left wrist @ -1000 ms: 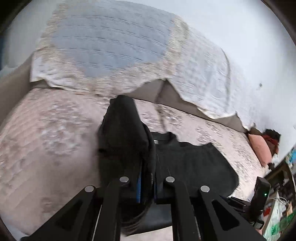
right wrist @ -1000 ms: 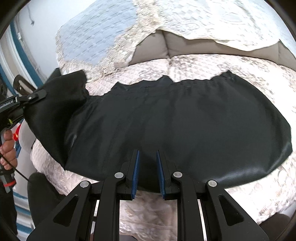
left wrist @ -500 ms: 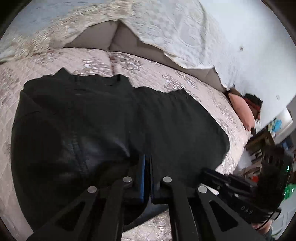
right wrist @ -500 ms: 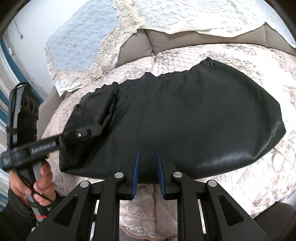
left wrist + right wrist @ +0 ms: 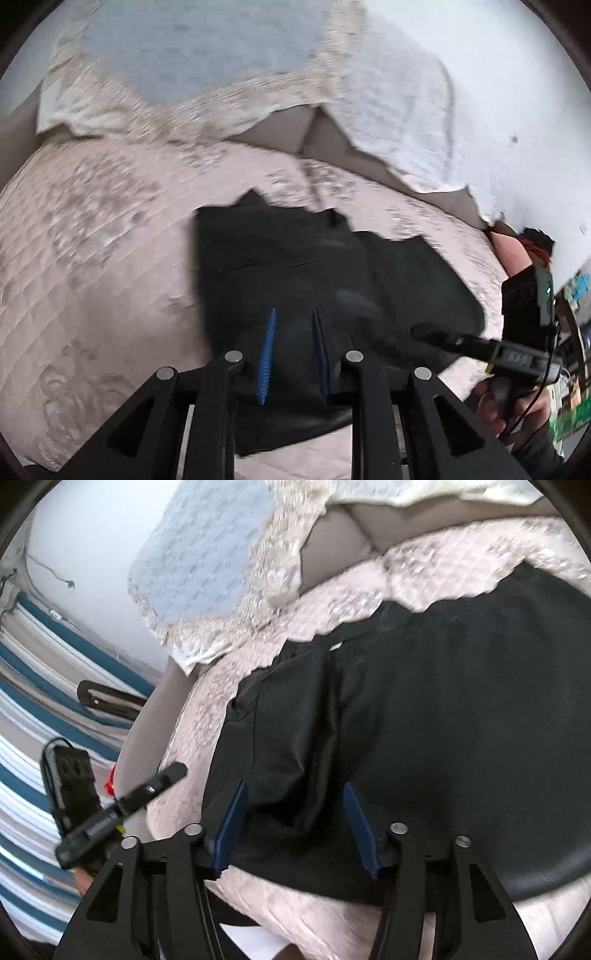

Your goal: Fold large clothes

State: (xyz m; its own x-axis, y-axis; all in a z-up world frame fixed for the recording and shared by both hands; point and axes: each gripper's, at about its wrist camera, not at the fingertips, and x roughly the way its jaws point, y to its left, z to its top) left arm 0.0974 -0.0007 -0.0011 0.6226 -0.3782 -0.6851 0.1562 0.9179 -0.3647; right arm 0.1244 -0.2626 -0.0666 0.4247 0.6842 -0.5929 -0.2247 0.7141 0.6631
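Black garment laid folded on a quilted sofa

The garment (image 5: 332, 280), smooth, matte and dark, is spread flat over the sofa (image 5: 92, 277), whose beige cover is stitched in squares; a lace-edged throw (image 5: 207, 48) is draped over the backrest. Both grippers' jaws have just been opening: the left gripper (image 5: 293, 354) is parted slightly, the right gripper (image 5: 295, 823) wider, with cloth seen between blue-padded fingers (image 5: 231, 827), unpressed.
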